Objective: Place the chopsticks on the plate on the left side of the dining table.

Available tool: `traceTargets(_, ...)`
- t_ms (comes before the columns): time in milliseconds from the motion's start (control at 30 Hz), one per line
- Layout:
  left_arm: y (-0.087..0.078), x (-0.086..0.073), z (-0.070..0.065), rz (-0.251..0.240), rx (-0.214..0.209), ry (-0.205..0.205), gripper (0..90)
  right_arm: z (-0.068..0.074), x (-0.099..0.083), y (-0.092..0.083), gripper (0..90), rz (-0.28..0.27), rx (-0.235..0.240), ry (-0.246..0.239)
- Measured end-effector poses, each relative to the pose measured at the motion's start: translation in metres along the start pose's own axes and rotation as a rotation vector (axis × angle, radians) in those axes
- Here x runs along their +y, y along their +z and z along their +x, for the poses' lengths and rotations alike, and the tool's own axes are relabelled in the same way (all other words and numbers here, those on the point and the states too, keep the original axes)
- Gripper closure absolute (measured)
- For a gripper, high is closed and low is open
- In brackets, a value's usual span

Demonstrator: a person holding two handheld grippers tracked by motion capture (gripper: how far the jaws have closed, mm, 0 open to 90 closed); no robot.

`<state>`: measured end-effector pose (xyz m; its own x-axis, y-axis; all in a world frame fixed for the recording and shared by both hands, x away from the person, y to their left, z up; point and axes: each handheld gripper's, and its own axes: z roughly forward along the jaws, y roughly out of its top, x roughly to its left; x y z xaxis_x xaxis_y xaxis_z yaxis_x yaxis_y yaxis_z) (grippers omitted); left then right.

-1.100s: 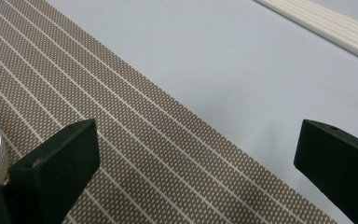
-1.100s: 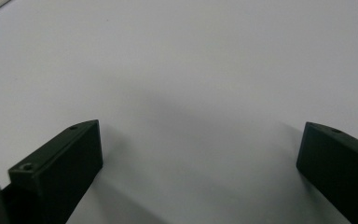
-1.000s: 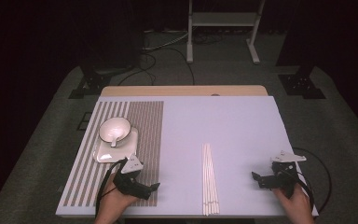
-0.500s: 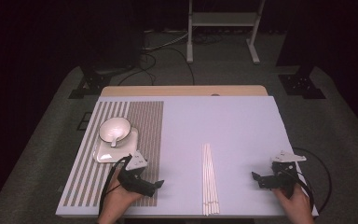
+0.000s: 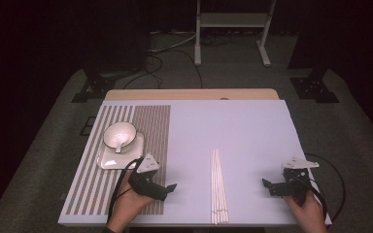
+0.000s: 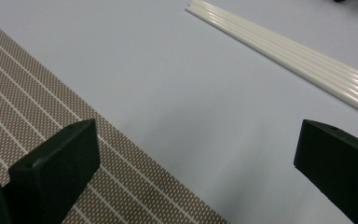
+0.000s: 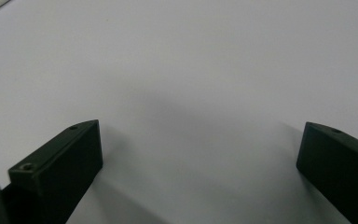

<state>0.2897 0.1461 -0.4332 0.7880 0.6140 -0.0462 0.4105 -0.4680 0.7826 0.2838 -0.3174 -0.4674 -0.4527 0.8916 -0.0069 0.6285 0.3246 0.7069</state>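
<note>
Both hand-held grippers gape empty: left point(image 5: 171, 186), right point(image 5: 265, 183); chopsticks point(image 5: 218, 185) run off-frame, perhaps six.

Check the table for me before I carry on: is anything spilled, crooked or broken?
Nothing stands out. The white sticks lie in a neat bundle on the table, the bowl sits upright on its square plate, and both the left gripper and right gripper are open, holding nothing.

Your high view looks forward and down over the table point(image 5: 252, 126); your left gripper view, close above it, shares the white sticks point(image 5: 218, 187).
</note>
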Motion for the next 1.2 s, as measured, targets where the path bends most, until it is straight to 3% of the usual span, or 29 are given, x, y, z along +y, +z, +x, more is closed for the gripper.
traceTargets(1200,0.035,0.039,-0.009,-0.014,-0.036,0.035,0.0,0.0,0.0,0.0,0.0,0.0,0.0,0.0)
